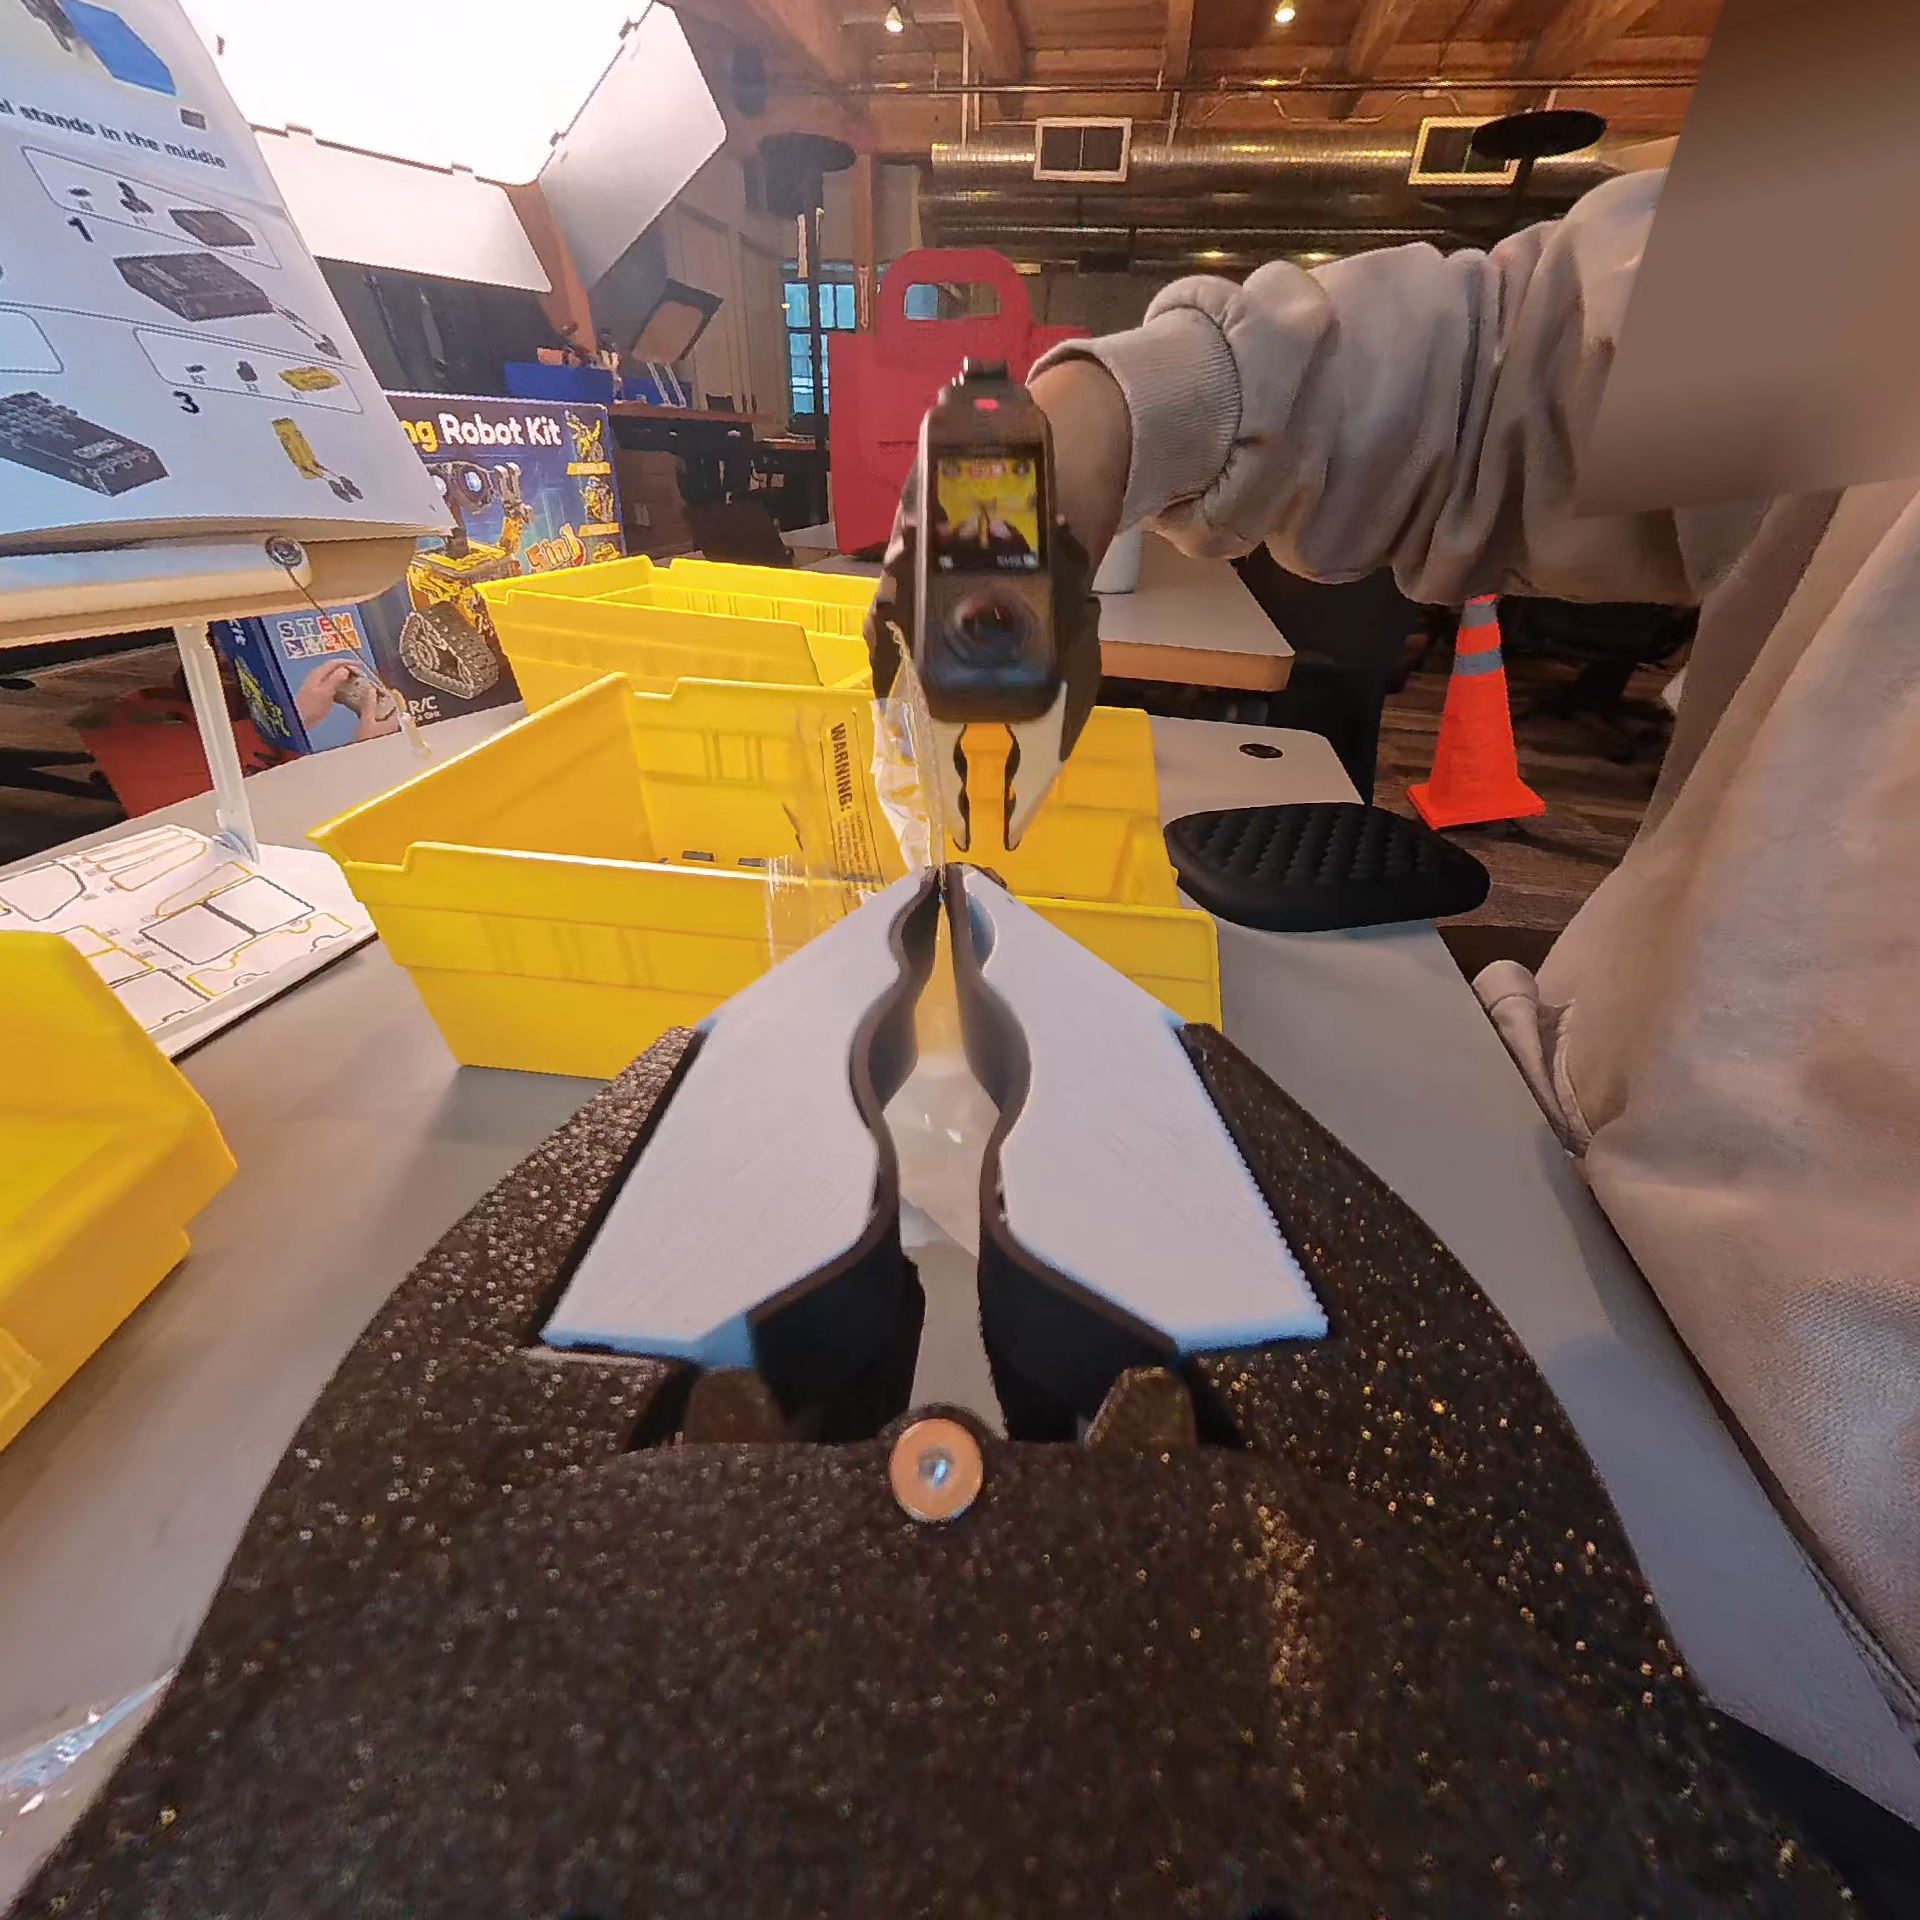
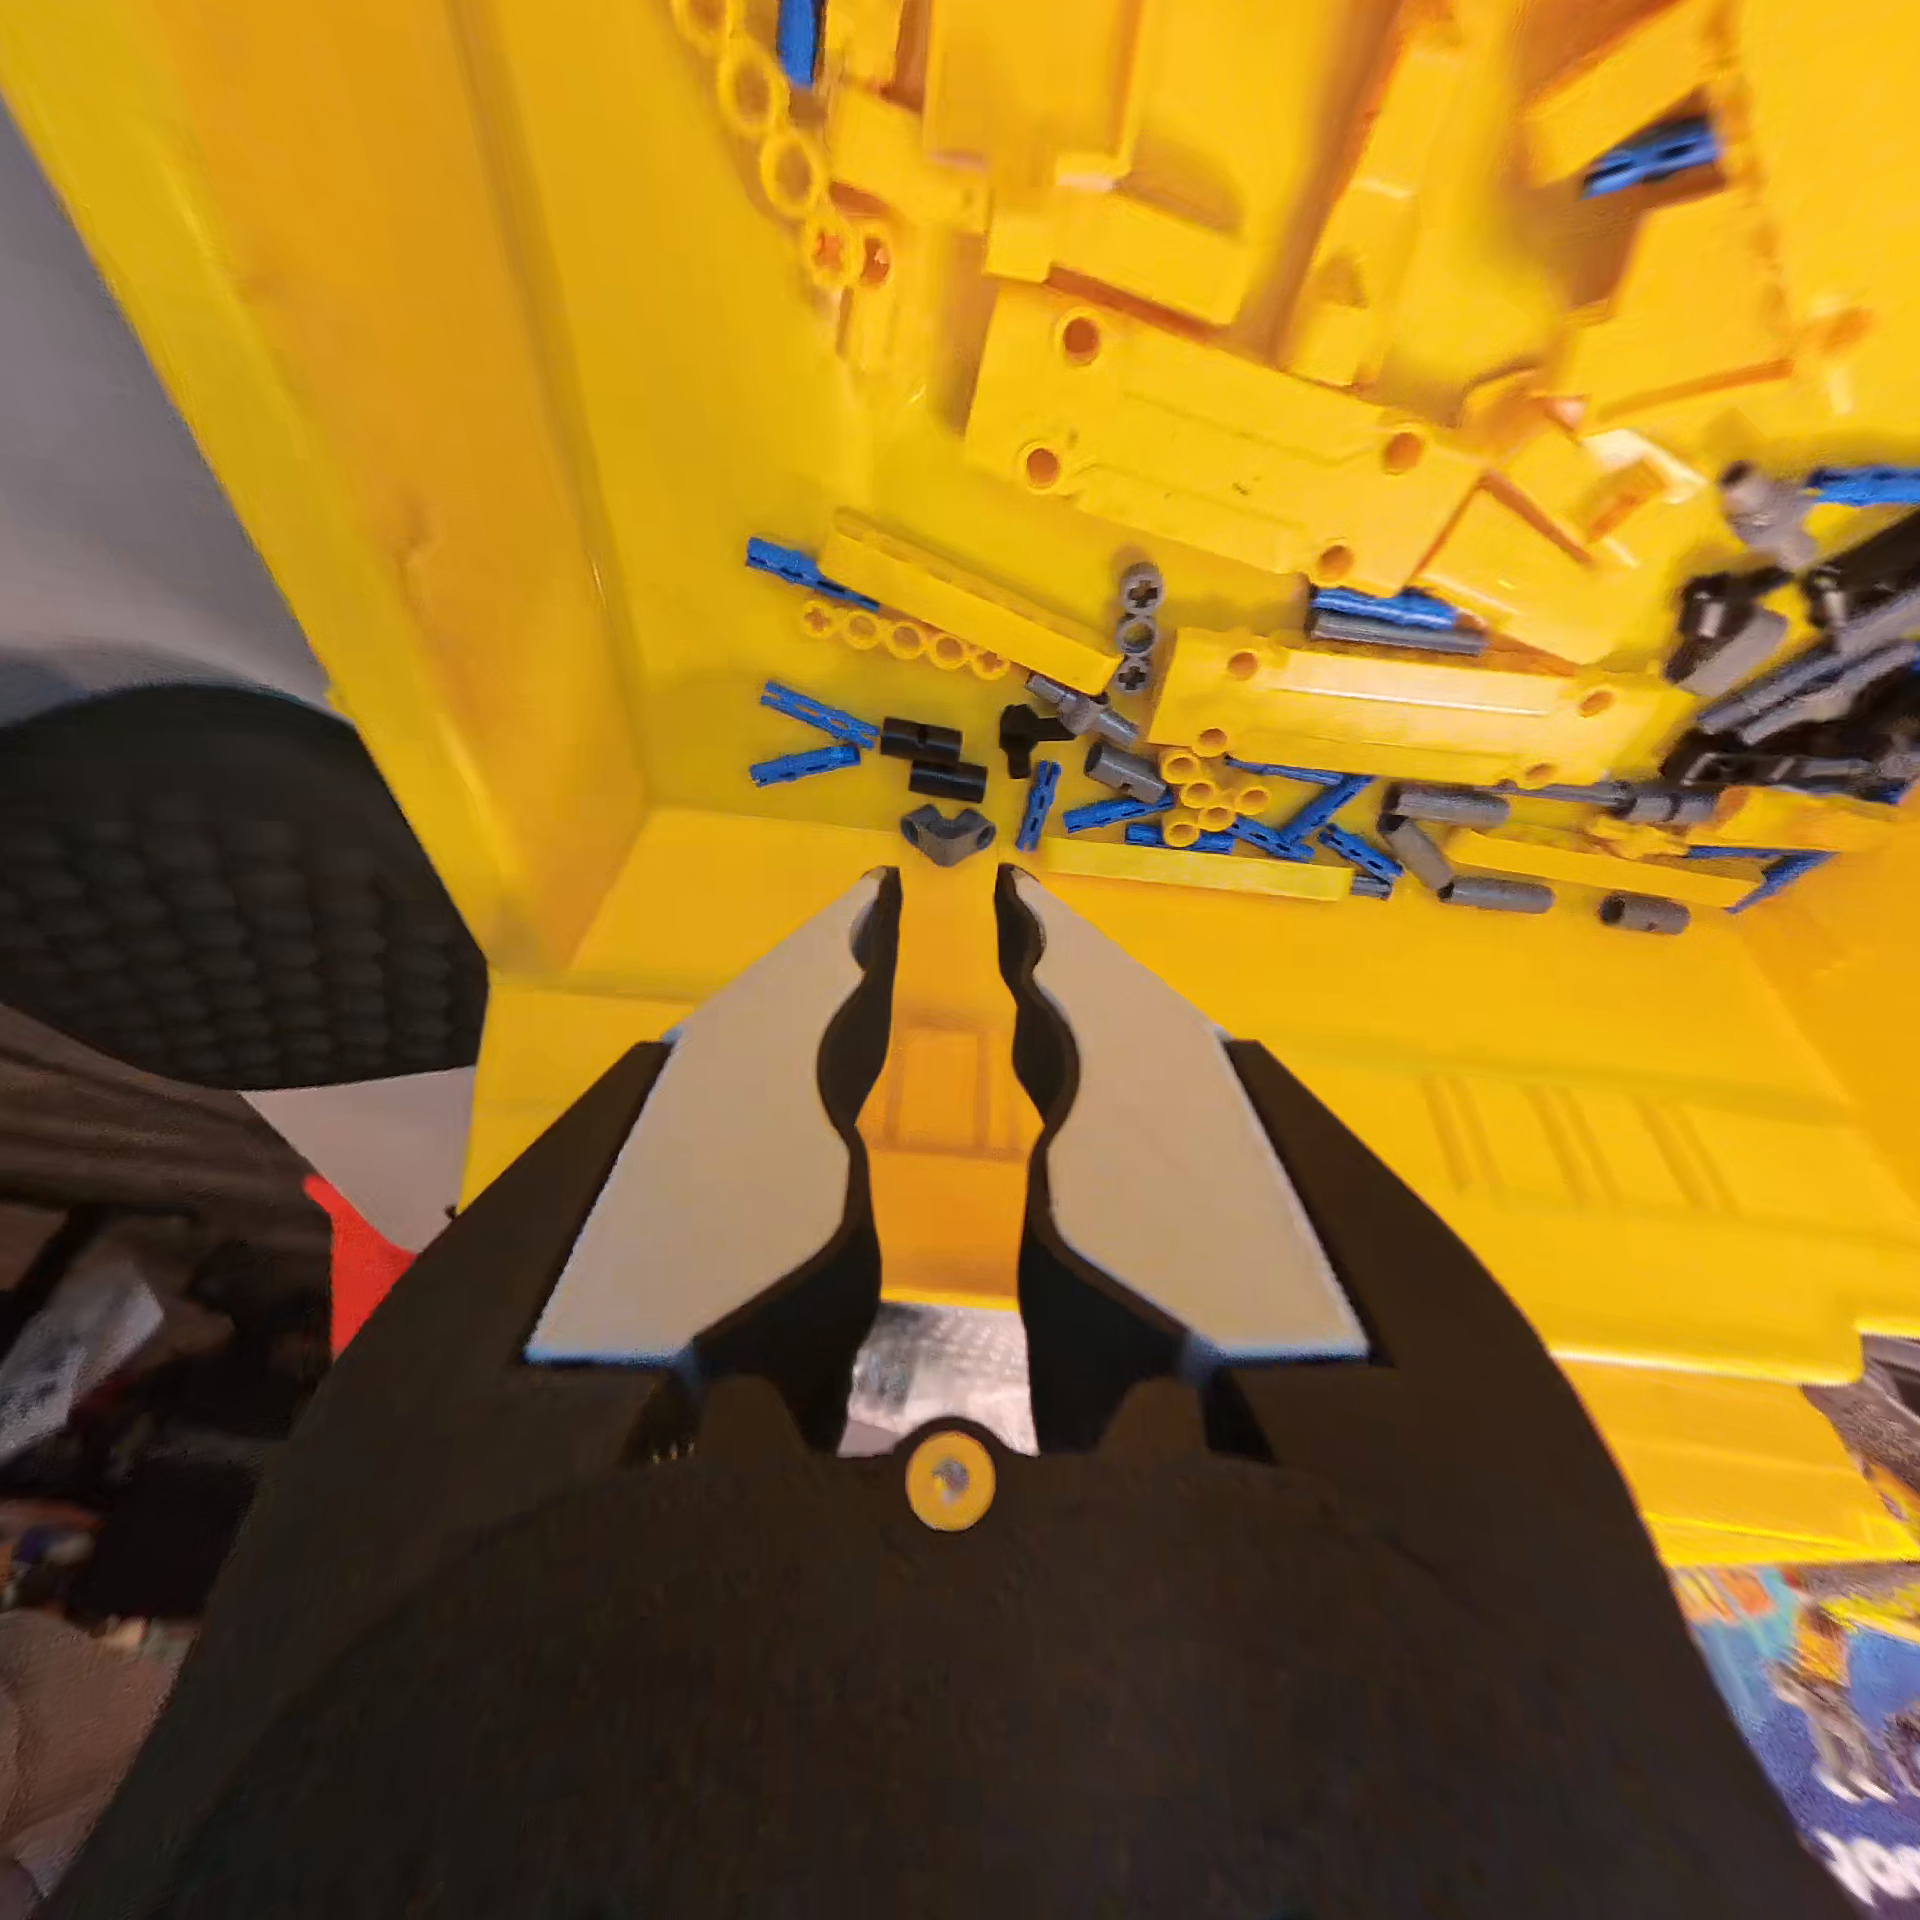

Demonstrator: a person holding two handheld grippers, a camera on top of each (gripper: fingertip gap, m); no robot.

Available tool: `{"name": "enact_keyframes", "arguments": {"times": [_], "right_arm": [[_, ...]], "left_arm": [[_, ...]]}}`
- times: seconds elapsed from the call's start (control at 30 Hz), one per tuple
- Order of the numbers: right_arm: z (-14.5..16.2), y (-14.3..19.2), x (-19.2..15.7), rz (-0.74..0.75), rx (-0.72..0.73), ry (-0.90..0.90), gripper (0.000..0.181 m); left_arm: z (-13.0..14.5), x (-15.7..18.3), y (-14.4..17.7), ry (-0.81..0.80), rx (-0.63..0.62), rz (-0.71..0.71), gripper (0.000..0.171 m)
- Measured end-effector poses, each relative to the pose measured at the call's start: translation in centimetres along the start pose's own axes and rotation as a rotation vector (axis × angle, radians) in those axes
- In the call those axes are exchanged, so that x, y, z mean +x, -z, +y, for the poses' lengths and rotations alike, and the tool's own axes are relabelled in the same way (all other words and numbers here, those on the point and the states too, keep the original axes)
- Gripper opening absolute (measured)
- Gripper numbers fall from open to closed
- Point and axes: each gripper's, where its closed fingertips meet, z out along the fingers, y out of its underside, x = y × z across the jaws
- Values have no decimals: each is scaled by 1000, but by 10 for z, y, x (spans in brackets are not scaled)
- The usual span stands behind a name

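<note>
My left gripper [image 1: 943, 878] is shut on the edge of a clear plastic bag [image 1: 831, 821] with printed text, held above the near rim of a yellow bin [image 1: 540, 894]. The film also runs back between the fingers. My right gripper [image 1: 987, 836] points down over the same bin, just beyond the left tips, open and empty. In the right wrist view the right gripper [image 2: 945, 878] hangs over the bin's floor [image 2: 727, 914], just short of a grey angled connector [image 2: 948, 831]. Black pins [image 2: 940, 764], blue pins [image 2: 805, 764] and yellow beams [image 2: 1195, 468] lie around it.
An instruction booklet on a stand [image 1: 177, 312] and a kit box [image 1: 499, 561] are at the left. Another yellow bin [image 1: 83, 1122] is near left, with stacked bins [image 1: 675, 623] behind. A black pad [image 1: 1320, 862], an orange cone [image 1: 1475, 727] and a person's sleeve [image 1: 1403, 416] are at the right. Spacing between my two grippers at the tips: around 25 cm.
</note>
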Motion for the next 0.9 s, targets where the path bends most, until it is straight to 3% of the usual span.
{"name": "enact_keyframes", "arguments": {"times": [0.2,0.4,0.53,0.73,0.8,0.9], "right_arm": [[10,-34,-7,16,-270,92,24],[11,-24,1,18,-185,57,16],[-10,24,8,15,112,-18,16],[-101,183,18,105,973,16,17],[-120,206,20,140,1084,31,17],[-139,194,22,118,1055,66,17]], "left_arm": [[2,0,0,2,-6,0,0],[2,1,-1,1,-5,5,0],[2,1,-1,4,-5,9,0],[6,1,-3,22,-7,21,0],[5,5,-4,29,6,43,0],[0,10,-4,36,39,78,0]]}}
